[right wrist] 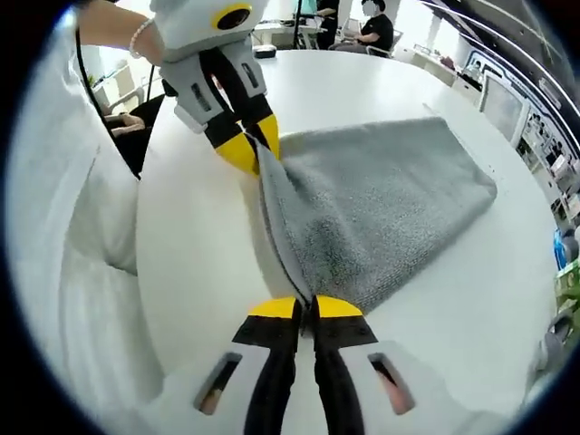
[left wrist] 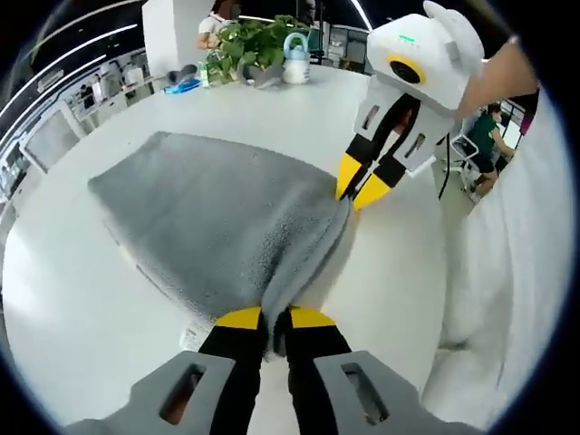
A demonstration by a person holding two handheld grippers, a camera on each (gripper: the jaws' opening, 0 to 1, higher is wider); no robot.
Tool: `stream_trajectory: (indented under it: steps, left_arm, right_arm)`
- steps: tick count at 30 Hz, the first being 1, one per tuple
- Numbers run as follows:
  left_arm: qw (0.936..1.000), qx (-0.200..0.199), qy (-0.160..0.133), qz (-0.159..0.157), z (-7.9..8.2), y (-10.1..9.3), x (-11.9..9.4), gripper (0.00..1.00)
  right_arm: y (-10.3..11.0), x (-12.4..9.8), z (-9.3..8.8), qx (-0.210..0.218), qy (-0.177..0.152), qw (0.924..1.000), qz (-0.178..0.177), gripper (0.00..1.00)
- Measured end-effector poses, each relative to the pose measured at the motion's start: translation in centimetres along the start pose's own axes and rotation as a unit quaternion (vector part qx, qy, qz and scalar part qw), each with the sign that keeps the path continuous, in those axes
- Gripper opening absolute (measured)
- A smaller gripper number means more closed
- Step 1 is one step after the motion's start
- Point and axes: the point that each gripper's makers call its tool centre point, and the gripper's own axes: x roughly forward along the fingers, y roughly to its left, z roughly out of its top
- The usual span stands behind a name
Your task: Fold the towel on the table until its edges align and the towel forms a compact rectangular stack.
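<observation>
In the left gripper view, the left gripper (left wrist: pixel 275 317) at six o'clock pinches the grey towel (left wrist: pixel 213 217) on the white table (left wrist: pixel 82 308); the right gripper (left wrist: pixel 356 188) at two o'clock clamps another corner. In the right gripper view, the right gripper (right wrist: pixel 305 306) grips the towel (right wrist: pixel 381 204) at six o'clock, the left gripper (right wrist: pixel 253 145) at eleven.

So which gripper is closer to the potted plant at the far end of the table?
Right, probably. Both pinch the towel; the right gripper sits farther up the table toward the potted plant, the left gripper farther back.
</observation>
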Motion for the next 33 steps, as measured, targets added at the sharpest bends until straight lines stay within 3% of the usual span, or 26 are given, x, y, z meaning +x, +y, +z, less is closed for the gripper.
stream_trajectory:
  steps: [5,8,13,19,33]
  left_arm:
    - [1.0,0.002,0.005,-0.006,0.5,0.0,-0.7,0.09]
    - [0.999,-0.037,0.006,-0.025,0.6,-0.3,-1.3,0.09]
    - [0.9978,-0.053,0.013,-0.039,0.9,-0.6,-2.3,0.09]
    - [0.9986,-0.041,0.017,-0.03,2.0,-0.5,-4.5,0.09]
    - [0.9965,-0.067,0.012,-0.049,3.4,-1.3,-8.7,0.09]
  right_arm:
    - [-0.1,-1.3,0.6,0.005,-0.002,0.9999,0.009,0.02]
    - [0.0,-2.1,0.9,0.014,-0.003,0.9997,0.019,0.02]
    - [0.2,-3.4,1.8,0.032,-0.005,0.9988,0.036,0.02]
    - [0.5,-4.8,3.0,0.005,-0.006,0.9991,0.041,0.02]
    - [1.4,-9.0,6.0,0.041,-0.028,0.9965,0.067,0.02]
